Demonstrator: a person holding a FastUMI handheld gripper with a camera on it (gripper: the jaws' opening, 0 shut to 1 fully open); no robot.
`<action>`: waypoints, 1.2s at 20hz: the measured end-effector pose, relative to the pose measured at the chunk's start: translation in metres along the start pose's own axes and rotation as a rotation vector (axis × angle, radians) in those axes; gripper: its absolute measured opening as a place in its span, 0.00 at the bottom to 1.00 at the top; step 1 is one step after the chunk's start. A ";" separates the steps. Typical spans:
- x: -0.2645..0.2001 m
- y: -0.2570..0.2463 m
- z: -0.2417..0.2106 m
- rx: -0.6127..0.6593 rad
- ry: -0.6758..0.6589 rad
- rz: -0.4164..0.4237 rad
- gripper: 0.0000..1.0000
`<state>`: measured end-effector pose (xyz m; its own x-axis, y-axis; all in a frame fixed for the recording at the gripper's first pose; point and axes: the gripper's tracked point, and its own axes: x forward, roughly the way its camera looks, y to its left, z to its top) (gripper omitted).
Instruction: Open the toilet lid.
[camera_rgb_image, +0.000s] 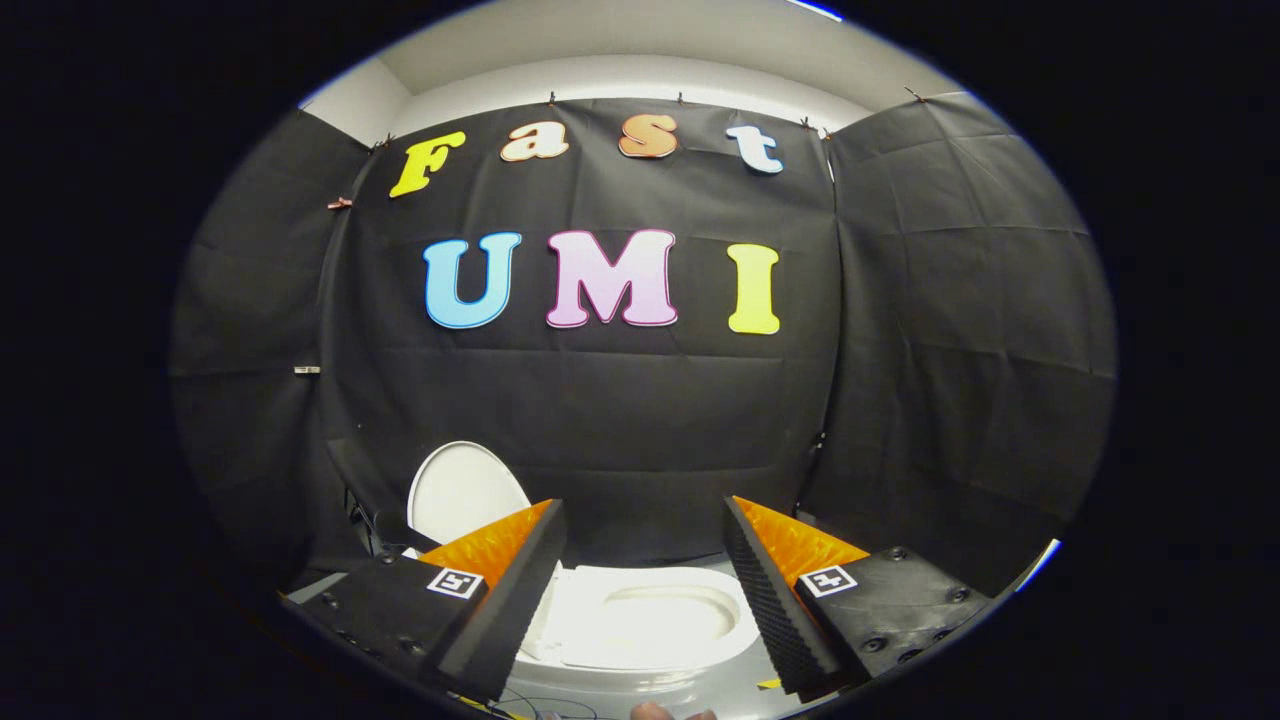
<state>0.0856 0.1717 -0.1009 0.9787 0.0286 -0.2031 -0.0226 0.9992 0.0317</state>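
Note:
The white toilet lid (462, 492) stands raised, nearly upright, leaning back toward the cloth wall beyond my left finger. Below it the white toilet seat and bowl (655, 620) lie uncovered between my two fingers and a little ahead of them. My gripper (644, 518) is open, its fingers spread wide with nothing between them. It hangs above the bowl and touches neither the lid nor the seat. The left finger hides the lid's lower edge and the hinge.
Black cloth walls (950, 350) close the booth at the back and on both sides, close behind the toilet. A pale floor (700, 692) shows in front of the bowl, with thin cables (540, 705) lying on it. A fingertip (655, 712) shows at the bottom.

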 end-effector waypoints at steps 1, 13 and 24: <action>-0.001 -0.001 0.001 -0.005 -0.002 -0.003 0.99; -0.007 -0.003 0.006 -0.005 -0.007 -0.013 0.99; -0.007 -0.025 0.002 -0.003 -0.008 0.003 0.99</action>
<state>0.0799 0.1463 -0.0987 0.9802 0.0312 -0.1955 -0.0260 0.9992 0.0290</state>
